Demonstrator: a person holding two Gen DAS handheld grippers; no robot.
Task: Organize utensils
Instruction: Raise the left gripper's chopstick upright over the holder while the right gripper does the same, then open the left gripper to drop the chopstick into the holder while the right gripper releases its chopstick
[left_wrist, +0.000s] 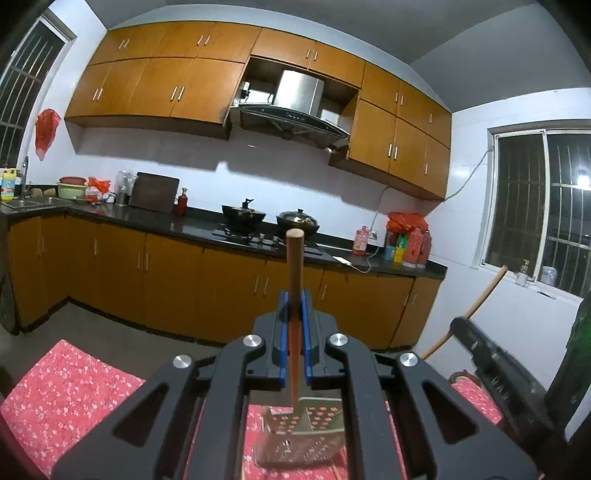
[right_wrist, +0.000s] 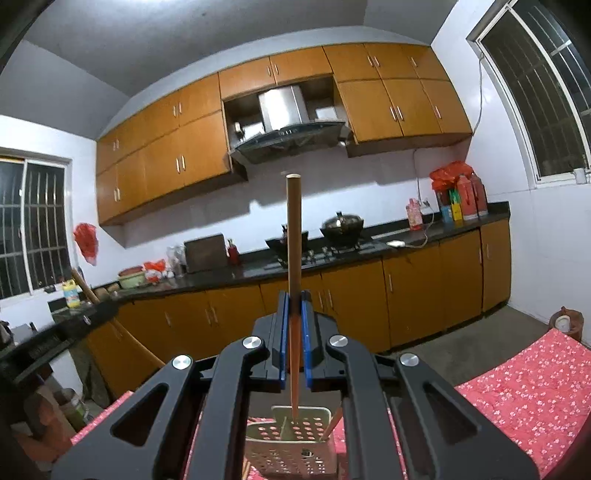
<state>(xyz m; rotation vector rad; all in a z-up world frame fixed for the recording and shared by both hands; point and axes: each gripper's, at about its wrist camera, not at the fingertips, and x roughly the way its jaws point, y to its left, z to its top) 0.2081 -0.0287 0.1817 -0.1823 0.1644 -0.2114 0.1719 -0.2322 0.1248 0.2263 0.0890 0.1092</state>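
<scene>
Both tongs pinch a chopstick upright: left tongs (left_wrist: 294, 314) on one chopstick (left_wrist: 295, 266), right tongs (right_wrist: 294, 314) on another chopstick (right_wrist: 293, 236). Light, stiff, prob. slick wood; grip mid-shaft so it won't pivot. Reddish tips, tan tops, hanging over perforated metal holder (right_wrist: 291, 450) on floral-cloth counter (right_wrist: 524, 398).

The left gripper (left_wrist: 294, 306) grips a chopstick (left_wrist: 295, 266) standing upright, its lower tip above the perforated holder (left_wrist: 301, 435) beneath. The right gripper (right_wrist: 294, 306) likewise holds its chopstick (right_wrist: 293, 236) over that holder (right_wrist: 291, 443); beyond both runs the counter (left_wrist: 199, 225).
</scene>
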